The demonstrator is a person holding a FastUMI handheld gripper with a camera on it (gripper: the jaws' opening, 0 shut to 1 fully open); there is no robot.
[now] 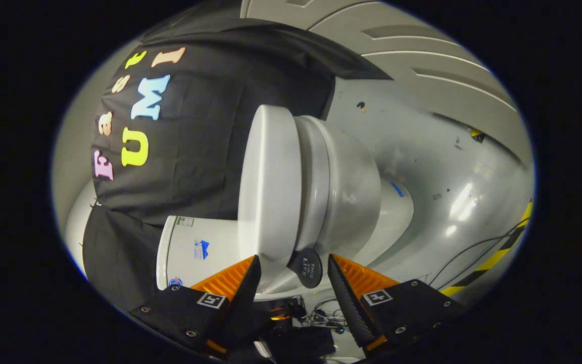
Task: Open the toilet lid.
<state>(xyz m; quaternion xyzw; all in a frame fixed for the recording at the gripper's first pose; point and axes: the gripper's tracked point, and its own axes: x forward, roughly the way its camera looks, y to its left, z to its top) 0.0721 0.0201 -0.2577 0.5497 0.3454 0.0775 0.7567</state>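
- The orange-and-black claw [293, 275] stood open, gripping nothing.
- Just ahead, between its fingers, sat the round black pull tab [306, 268] on the glossy white plastic toilet lid [268, 187].
- The lid appeared closed against the seat; grasping and lifting apparently remained.

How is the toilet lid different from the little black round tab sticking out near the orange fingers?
The toilet lid is white and big; the round tab is black and small. The lid is plain, while the tab carries printed words. The lid runs far beyond the open gripper; the tab sits right between its fingertips, untouched. Both are smooth and rounded, and both belong to the toilet.
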